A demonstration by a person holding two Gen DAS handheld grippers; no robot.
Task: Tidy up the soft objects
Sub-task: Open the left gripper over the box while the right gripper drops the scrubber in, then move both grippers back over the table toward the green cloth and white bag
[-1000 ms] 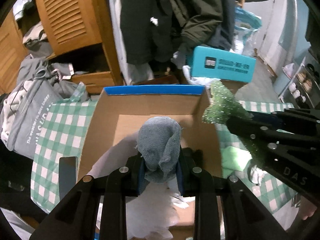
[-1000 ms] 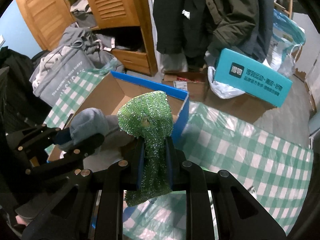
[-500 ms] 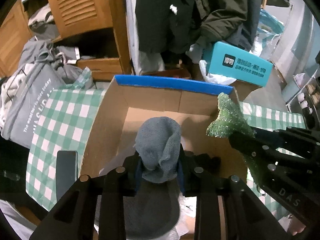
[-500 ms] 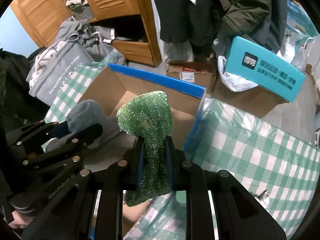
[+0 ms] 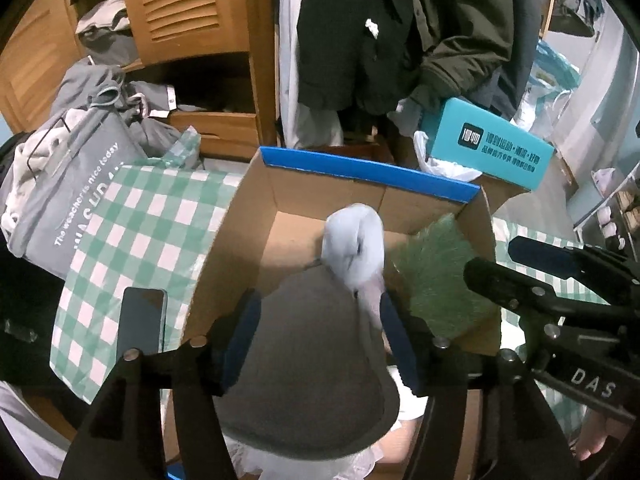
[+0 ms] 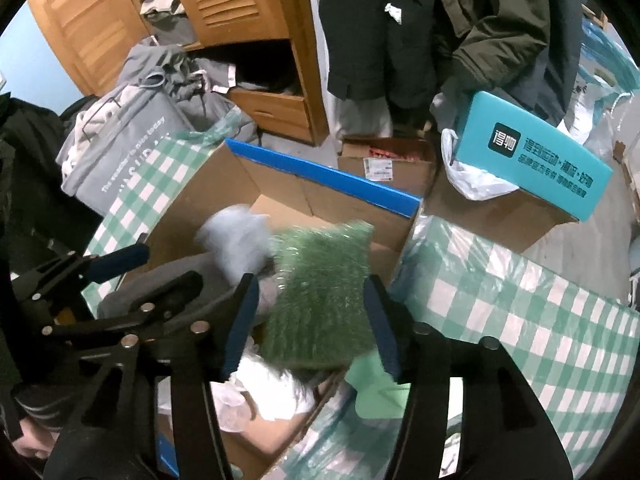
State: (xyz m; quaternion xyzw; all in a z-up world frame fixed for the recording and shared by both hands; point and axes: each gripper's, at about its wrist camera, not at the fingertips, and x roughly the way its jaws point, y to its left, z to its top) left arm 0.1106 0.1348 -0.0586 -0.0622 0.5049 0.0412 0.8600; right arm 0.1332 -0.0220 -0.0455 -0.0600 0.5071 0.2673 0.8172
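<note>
An open cardboard box [image 5: 362, 170] with a blue rim [image 6: 320, 171] stands on the green checked tablecloth. My left gripper [image 5: 319, 300] hangs over it with its jaws opening. The pale blue-grey cloth [image 5: 352, 248] is blurred, just free of the pads, close to the right finger. My right gripper [image 6: 310, 280] is beside it, jaws opening too. The sparkly green cloth [image 6: 324, 300] is blurred and loose between its fingers, over the box's right side. Each view shows the other gripper: the right gripper [image 5: 494, 260], the left gripper [image 6: 166, 268]. A large grey fabric piece [image 5: 304, 360] lies in the box.
A dark phone [image 5: 142, 324] lies on the tablecloth left of the box. Behind are a grey bag [image 5: 68, 200], a wooden wardrobe [image 5: 192, 12], hanging dark coats [image 5: 400, 32] and a teal carton [image 5: 488, 152]. A light green item [image 6: 380, 392] lies right of the box.
Both grippers have gone from shut to open. The blue-grey cloth and the green cloth have slipped from the pads and are dropping, blurred, into the box. Both grippers sit slightly lower over it.
</note>
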